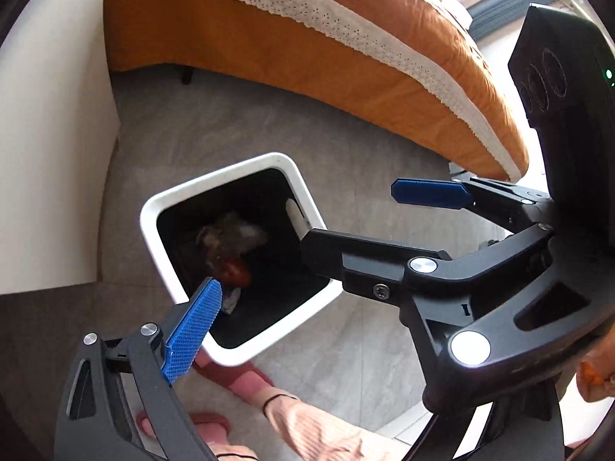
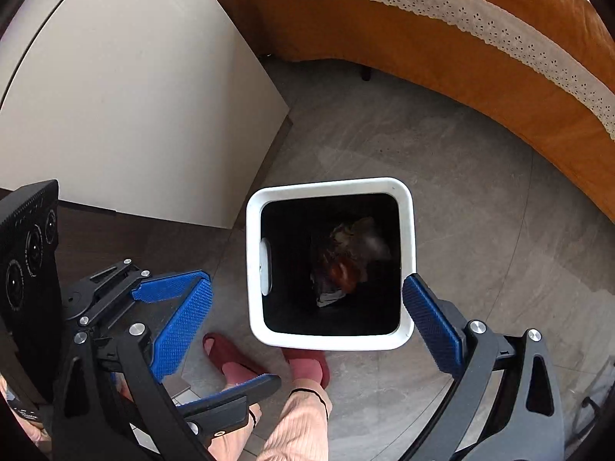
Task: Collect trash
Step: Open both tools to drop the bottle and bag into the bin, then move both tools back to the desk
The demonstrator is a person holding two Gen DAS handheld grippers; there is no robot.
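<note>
Currently, in the left wrist view, I read the left claw (image 1: 307, 296) as spread wide and holding nothing; only its left blue pad (image 1: 194, 332) shows, overlapping the near rim of the white bin (image 1: 225, 171). The right claw (image 1: 369, 215) crosses from the right, also spread, its lower finger over the bin mouth. The trash (image 1: 230, 246) lies crumpled at the bin bottom, with no clear long axis.

Next, in the right wrist view, I see the right claw (image 2: 303, 322) spread and empty, straddling the bin (image 2: 330, 186), which stands upright on the floor (image 2: 461, 176), mouth up, beside the bed (image 2: 442, 50). The left claw (image 2: 215, 330) sits low left, open.

I judge the deposit step complete; the next move calls for locating another piece, none visible here.
</note>
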